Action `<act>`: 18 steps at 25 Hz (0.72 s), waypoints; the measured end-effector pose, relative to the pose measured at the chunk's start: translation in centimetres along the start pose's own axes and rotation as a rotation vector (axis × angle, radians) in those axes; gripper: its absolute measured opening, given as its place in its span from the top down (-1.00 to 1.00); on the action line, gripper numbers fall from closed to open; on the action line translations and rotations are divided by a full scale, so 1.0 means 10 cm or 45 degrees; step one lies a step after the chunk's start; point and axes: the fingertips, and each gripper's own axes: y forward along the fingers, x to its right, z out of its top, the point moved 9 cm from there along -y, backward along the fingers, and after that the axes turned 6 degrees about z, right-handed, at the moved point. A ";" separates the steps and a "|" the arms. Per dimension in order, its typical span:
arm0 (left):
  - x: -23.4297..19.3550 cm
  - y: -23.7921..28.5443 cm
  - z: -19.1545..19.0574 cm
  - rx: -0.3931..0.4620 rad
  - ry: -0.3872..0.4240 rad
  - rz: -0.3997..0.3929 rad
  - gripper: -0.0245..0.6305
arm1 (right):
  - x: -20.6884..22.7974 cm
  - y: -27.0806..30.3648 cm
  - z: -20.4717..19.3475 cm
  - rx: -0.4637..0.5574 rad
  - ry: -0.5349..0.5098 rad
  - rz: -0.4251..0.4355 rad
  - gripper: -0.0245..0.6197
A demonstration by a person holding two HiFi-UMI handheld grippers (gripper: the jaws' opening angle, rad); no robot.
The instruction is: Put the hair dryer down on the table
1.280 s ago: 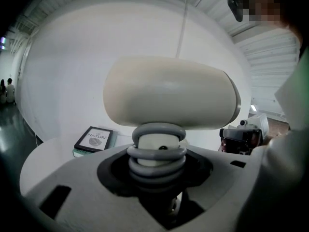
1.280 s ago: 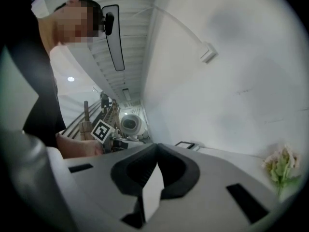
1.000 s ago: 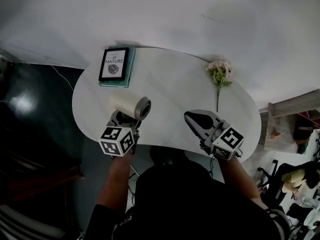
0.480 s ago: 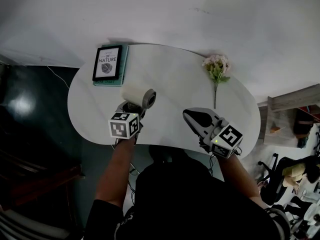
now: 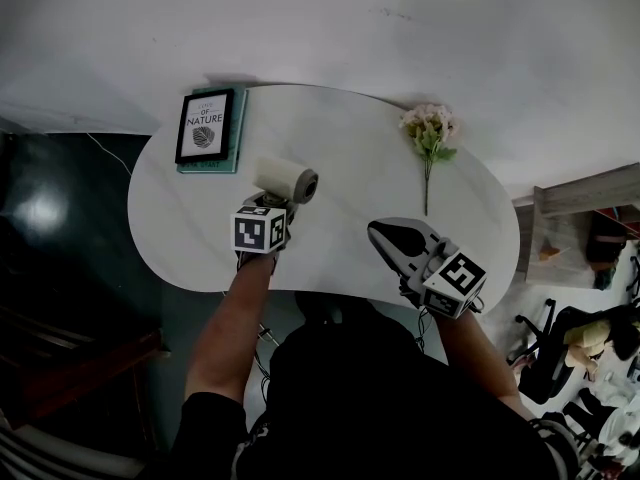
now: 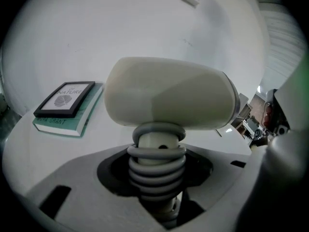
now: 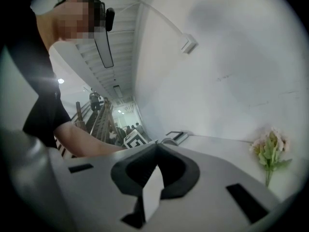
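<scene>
A cream hair dryer (image 5: pixel 286 179) with a grey nozzle end is over the left-middle of the white oval table (image 5: pixel 350 168). My left gripper (image 5: pixel 271 207) is shut on its handle. In the left gripper view the dryer's body (image 6: pixel 166 100) fills the centre, and its handle, wound with a grey cord (image 6: pixel 157 166), sits between the jaws of the left gripper (image 6: pixel 157 180). Whether the dryer touches the tabletop I cannot tell. My right gripper (image 5: pixel 384 235) hovers at the table's front right, shut and empty; in its own view the right gripper (image 7: pixel 154 151) has its jaws meeting.
A framed "Nature" print on a teal book (image 5: pixel 206 130) lies at the table's back left, and the book (image 6: pixel 65 103) also shows in the left gripper view. A pink flower stem (image 5: pixel 430 138) lies at the back right. Dark floor lies to the left, shelves to the right.
My left gripper has carried the hair dryer forward and to the right, further over the table. The right gripper has stayed in place.
</scene>
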 end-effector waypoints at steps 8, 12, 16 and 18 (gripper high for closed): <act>-0.08 0.28 0.05 -0.143 0.078 0.065 0.28 | 0.09 0.01 -0.04 0.058 0.067 0.014 0.90; -0.09 0.35 0.08 -0.166 0.099 0.079 0.28 | 0.14 0.02 -0.06 0.057 0.082 0.008 0.90; -0.10 0.40 0.11 -0.190 0.126 0.100 0.28 | 0.19 0.00 -0.09 0.013 0.057 -0.015 0.90; -0.12 0.44 0.12 -0.209 0.150 0.111 0.28 | 0.20 0.01 -0.10 0.006 0.053 -0.018 0.90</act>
